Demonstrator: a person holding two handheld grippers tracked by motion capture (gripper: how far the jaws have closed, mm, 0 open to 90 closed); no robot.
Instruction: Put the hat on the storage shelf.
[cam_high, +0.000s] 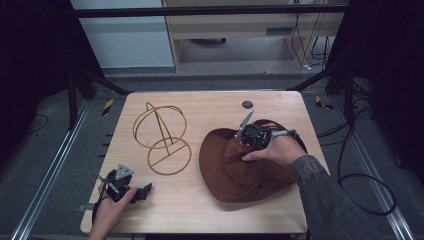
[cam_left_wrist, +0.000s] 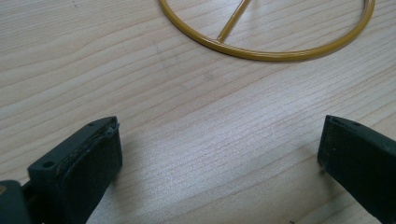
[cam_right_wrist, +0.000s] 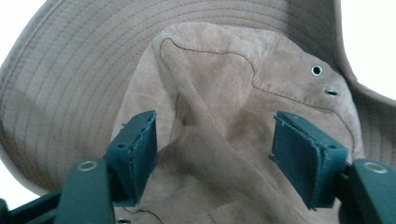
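Right tool (cam_right_wrist: 215, 154), held in the person's right hand (cam_high: 277, 150), poised over the crown of a brown suede brimmed hat (cam_high: 240, 167); its two jaws stand apart on either side of a raised fold of the crown, the pads not yet pressing on the fabric. In the right gripper view the hat (cam_right_wrist: 210, 93) shows a stitched brim curving around the soft crumpled crown, with two small metal eyelets (cam_right_wrist: 316, 70) on the crown's side. The hat lies on the right half of the wooden bench (cam_high: 200, 200), its brim reaching near the front right edge. Just to its left stands a wire hat stand (cam_high: 162, 137), golden in colour, made of a flat base ring with a crossbar and an upright hoop frame. Left tool (cam_high: 142, 191), held in the left hand (cam_high: 112, 200), rests at the front left corner of the bench, jaws wide open over bare wood; the stand's base ring (cam_left_wrist: 266, 53) lies beyond them.
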